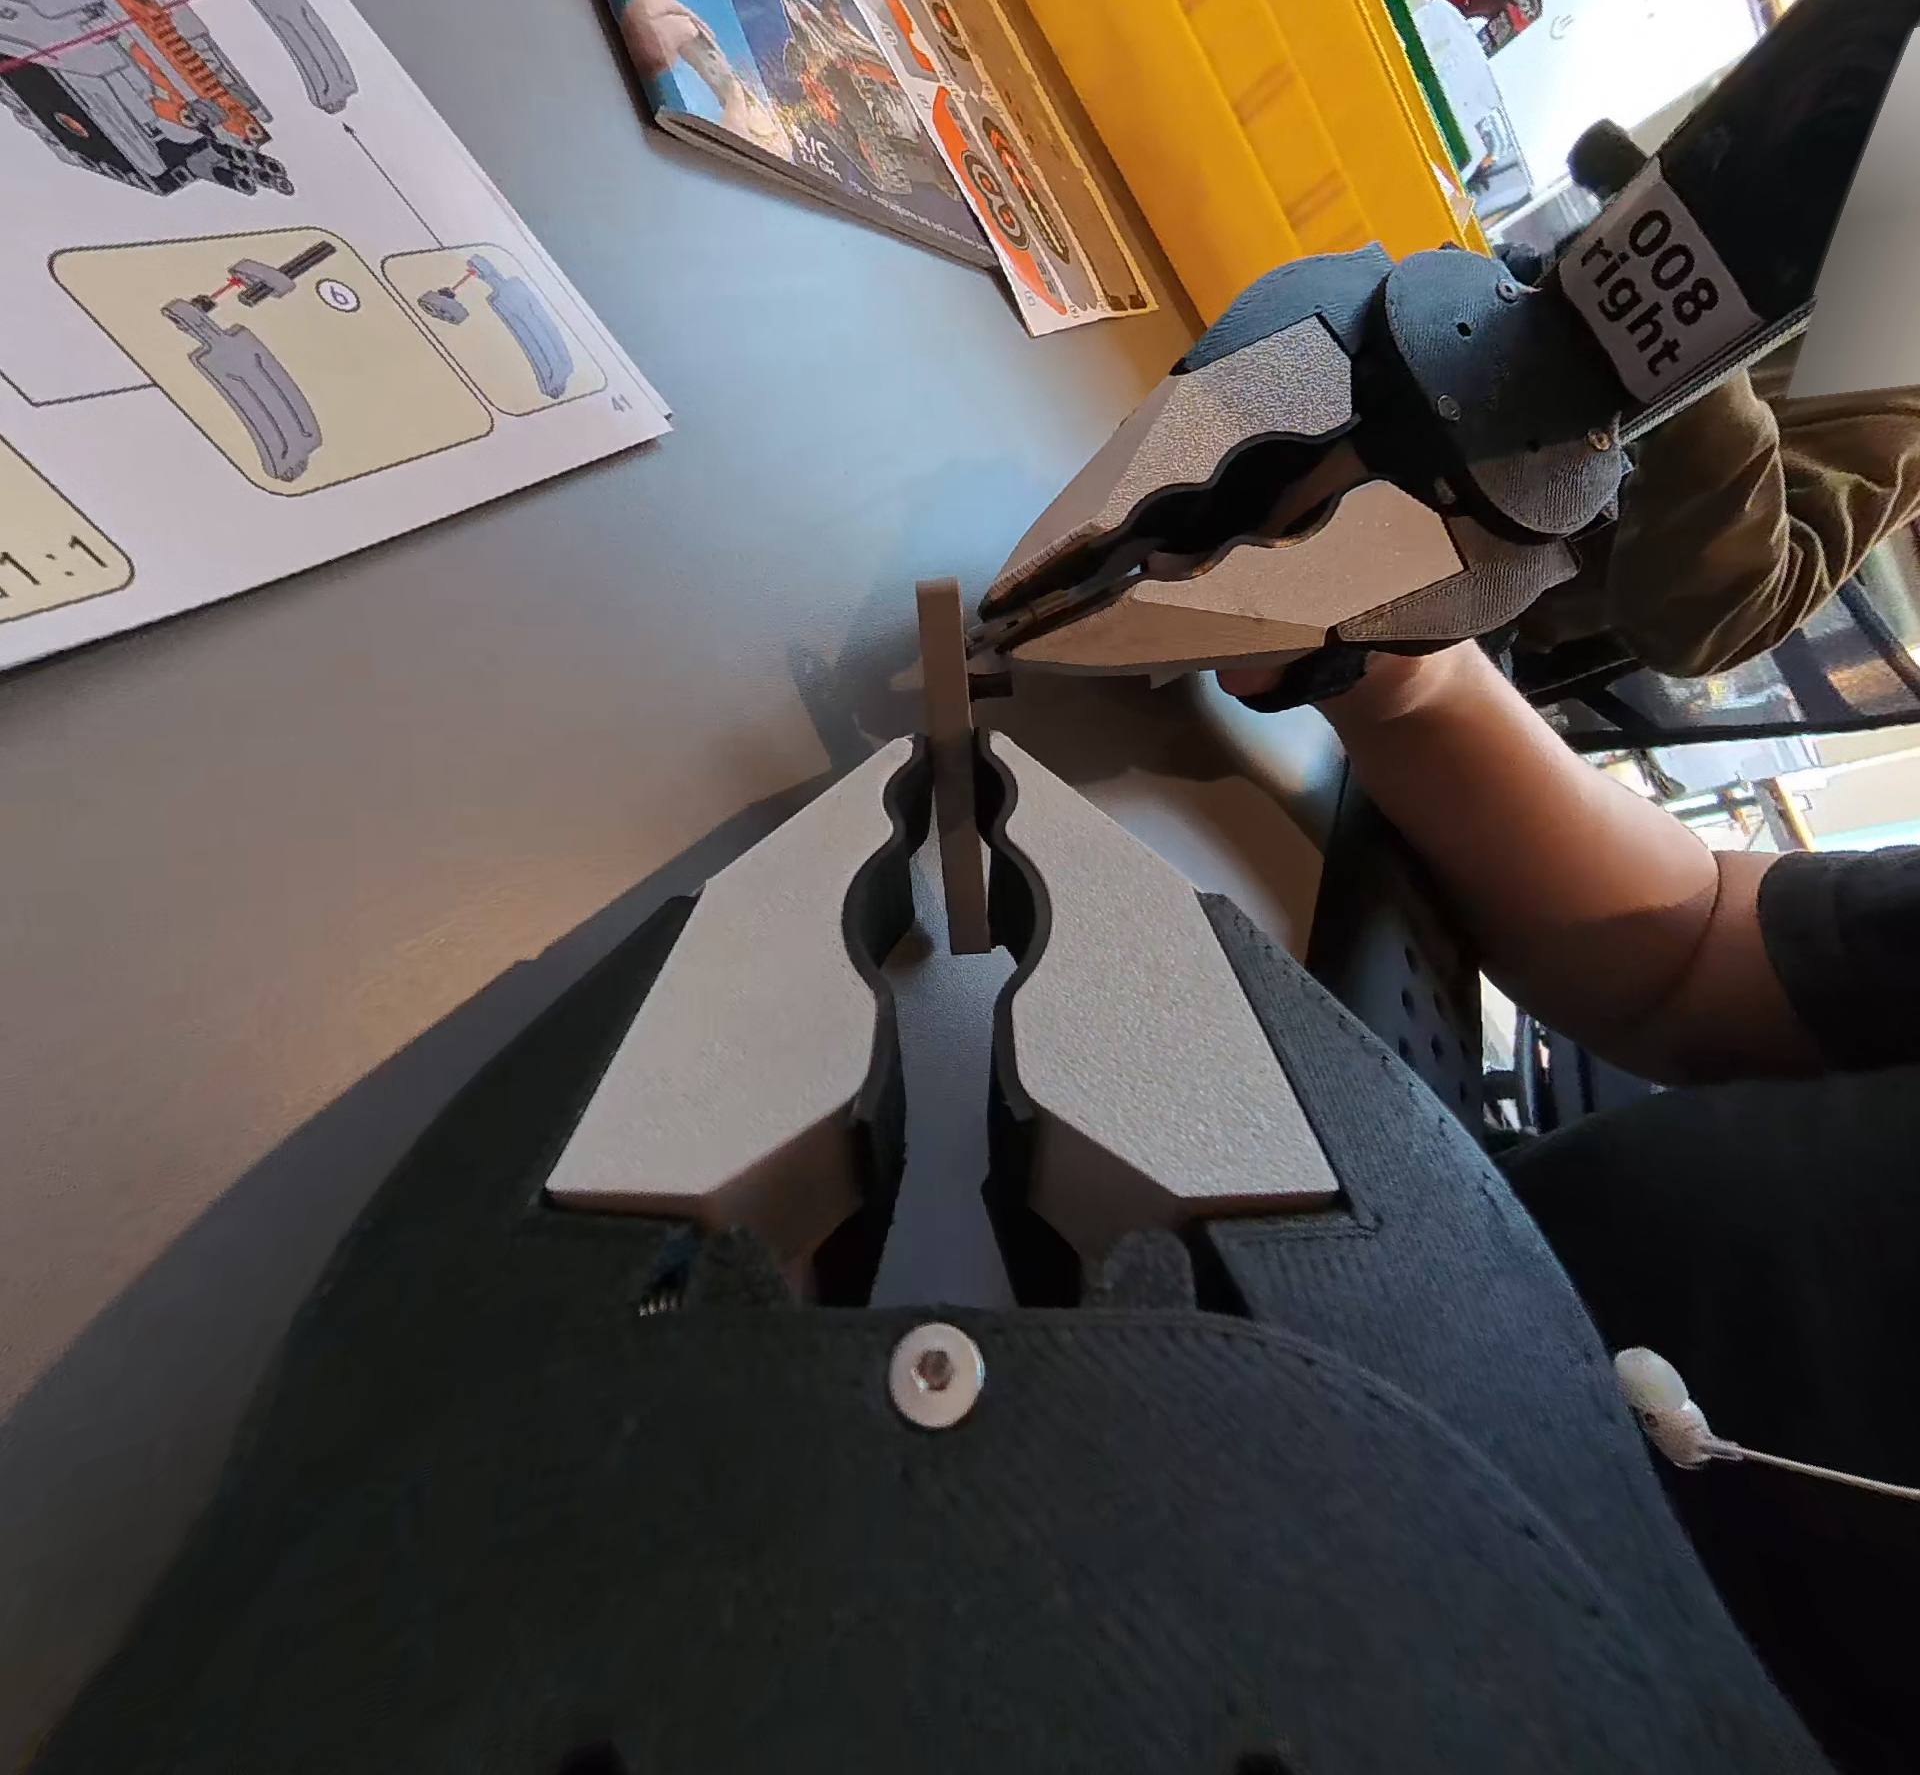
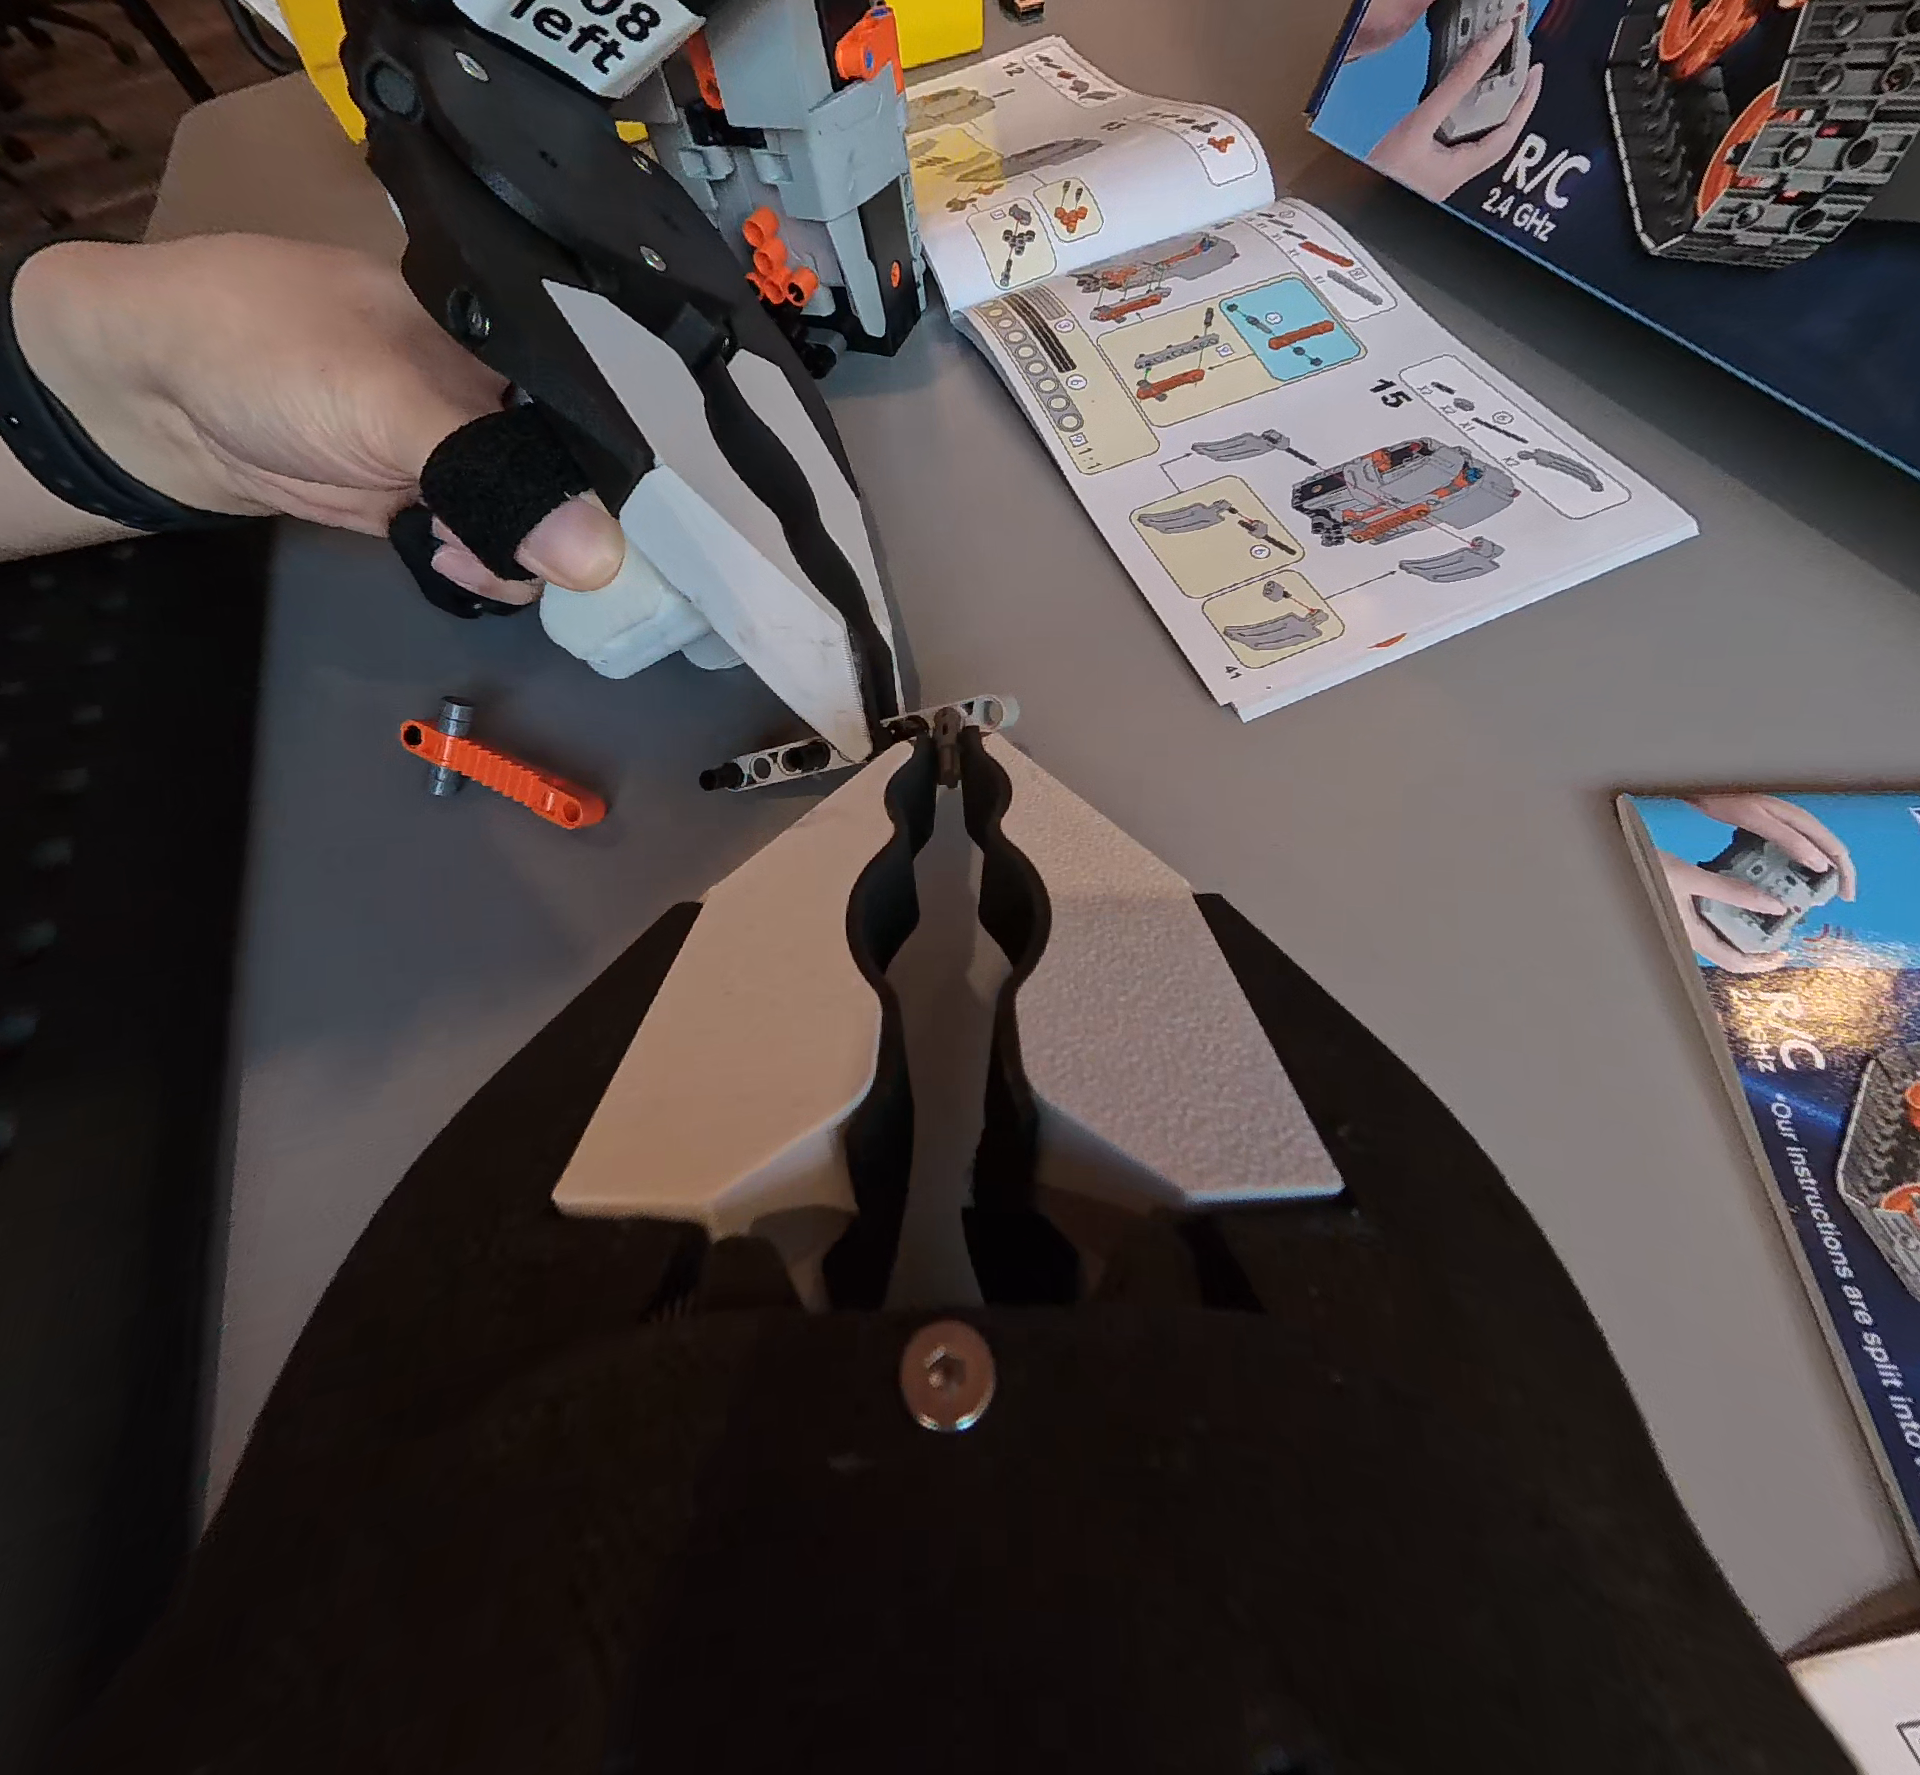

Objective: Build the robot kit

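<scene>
Left wrist view shows the left tool (image 1: 948, 749) clamped on a light grey beam (image 1: 954, 790), a thin flat building-set piece that stands on edge between its wavy black pads. At 1 o'clock from that grip the right tool (image 1: 987, 650) comes in sideways, its tips nearly closed on a small dark pin (image 1: 992, 681) pressed against the beam's side. Whether the pin is already seated in a hole cannot be told.

Right wrist view shows the same meeting from the other side. The right tool (image 2: 948, 749) pinches the small dark connector at the beam (image 2: 790, 761), which runs across from 9 to 3 o'clock just above the grey table (image 2: 1351, 894). The left tool (image 2: 873, 738) grips the beam from 11 o'clock, held by a bare hand (image 2: 260, 395).

Judging by this, the joining of pin and beam is under way, not clearly finished. An orange toothed piece (image 2: 504, 769) on a grey axle lies loose at 9 o'clock. A partly built grey and orange model (image 2: 821, 167) stands at 12 o'clock, beside an open instruction booklet (image 2: 1299, 437) at 1 o'clock, so much building appears left. A blue box (image 2: 1662, 94) sits at 2 o'clock.
</scene>
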`<state>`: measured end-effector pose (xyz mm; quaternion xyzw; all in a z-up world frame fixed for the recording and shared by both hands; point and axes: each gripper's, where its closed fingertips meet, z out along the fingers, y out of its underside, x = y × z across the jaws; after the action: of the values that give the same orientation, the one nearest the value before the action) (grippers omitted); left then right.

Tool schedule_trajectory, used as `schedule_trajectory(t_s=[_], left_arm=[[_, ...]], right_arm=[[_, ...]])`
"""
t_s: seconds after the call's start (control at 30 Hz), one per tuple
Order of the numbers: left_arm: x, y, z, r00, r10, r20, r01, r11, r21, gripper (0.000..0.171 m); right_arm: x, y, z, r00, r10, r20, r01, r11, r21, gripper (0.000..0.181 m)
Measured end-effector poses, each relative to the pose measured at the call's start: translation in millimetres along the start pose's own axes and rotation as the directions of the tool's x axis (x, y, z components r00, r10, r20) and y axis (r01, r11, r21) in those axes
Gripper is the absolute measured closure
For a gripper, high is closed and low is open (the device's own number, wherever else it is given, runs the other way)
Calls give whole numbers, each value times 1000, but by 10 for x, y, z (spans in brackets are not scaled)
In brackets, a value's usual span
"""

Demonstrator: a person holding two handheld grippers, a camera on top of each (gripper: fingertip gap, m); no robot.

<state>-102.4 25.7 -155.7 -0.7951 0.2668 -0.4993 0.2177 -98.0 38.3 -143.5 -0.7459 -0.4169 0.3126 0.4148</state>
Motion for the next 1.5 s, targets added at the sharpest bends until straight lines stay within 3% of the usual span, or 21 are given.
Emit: schedule_trajectory(t_s=[0.17, 0.37, 0.6, 0.93, 1.5], left_arm=[[19, 3, -4, 999, 39, 4, -39, 999, -2, 166], [-14, 63, 29, 970, 221, 105, -214, 974, -75, 166], [-48, 103, 52, 945, 290, 154, -274, 955, -116, 165], [-24, 117, 61, 948, 290, 129, -276, 954, -115, 165], [104, 213, 92, 900, 433, 59, -418, 893, -167, 165]], right_arm=[[-1, 15, -5, 999, 30, 12, -30, 1000, -6, 178], [-3, 81, 20, 998, 60, 10, -59, 997, -49, 178], [11, 155, 54, 999, 41, -32, -44, 994, -100, 178], [-3, 136, 39, 999, 13, -42, -17, 996, -84, 178], [-117, 167, -90, 996, -41, 73, 46, 996, -70, 178]])
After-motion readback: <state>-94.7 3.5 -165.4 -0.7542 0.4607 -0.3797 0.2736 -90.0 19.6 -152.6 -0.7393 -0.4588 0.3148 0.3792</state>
